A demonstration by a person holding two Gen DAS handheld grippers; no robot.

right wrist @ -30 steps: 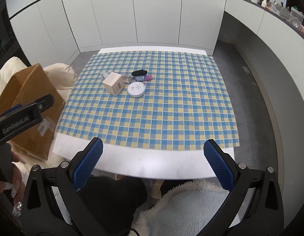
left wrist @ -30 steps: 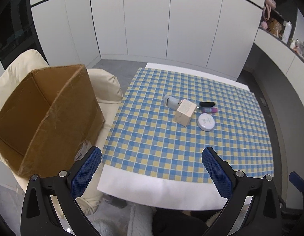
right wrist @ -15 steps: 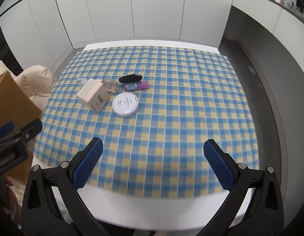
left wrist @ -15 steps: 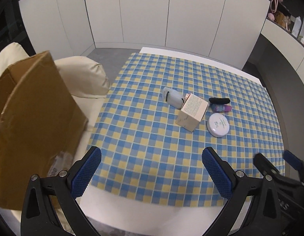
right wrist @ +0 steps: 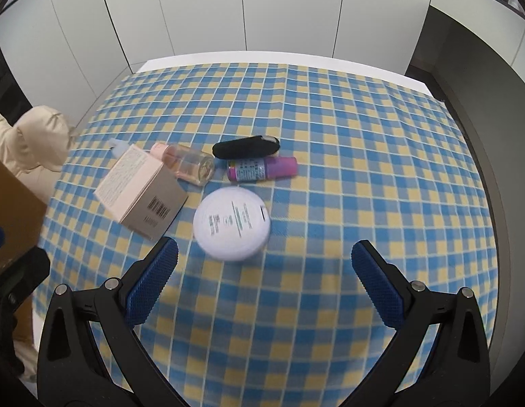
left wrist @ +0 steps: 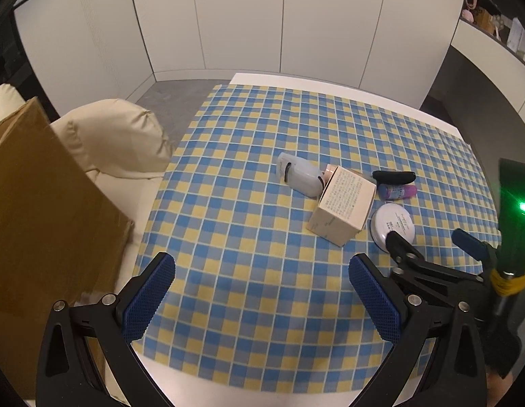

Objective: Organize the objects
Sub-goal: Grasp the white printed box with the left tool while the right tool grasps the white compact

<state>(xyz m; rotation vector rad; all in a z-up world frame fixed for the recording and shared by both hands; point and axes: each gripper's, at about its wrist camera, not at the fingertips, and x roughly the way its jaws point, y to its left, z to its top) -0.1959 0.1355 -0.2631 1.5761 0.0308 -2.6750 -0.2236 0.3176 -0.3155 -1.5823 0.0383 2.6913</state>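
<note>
Several small items lie grouped on the checked tablecloth [right wrist: 364, 176]. A beige carton [right wrist: 140, 191] [left wrist: 342, 205] lies tilted beside a round white compact [right wrist: 232, 222] [left wrist: 394, 225]. Behind them are a clear bottle with pinkish liquid [right wrist: 186, 162], a black case [right wrist: 245, 146] [left wrist: 393, 177], a purple tube [right wrist: 262, 168] [left wrist: 398, 191] and a white bottle [left wrist: 299, 176]. My right gripper [right wrist: 262, 283] is open, just short of the compact. My left gripper [left wrist: 260, 300] is open above bare cloth, well short of the carton. The right gripper [left wrist: 432, 247] also shows in the left wrist view.
A brown cardboard box [left wrist: 42, 237] stands off the table's left side on a cream cushioned seat [left wrist: 116, 135]. White cabinet doors [right wrist: 228, 10] close off the far side. A grey counter [right wrist: 483, 51] runs along the right. The table's white edge [left wrist: 249, 388] is nearest me.
Both grippers have moved forward over the table toward the items, which now look larger. The right gripper has closed in on the white compact. Both stay open.
</note>
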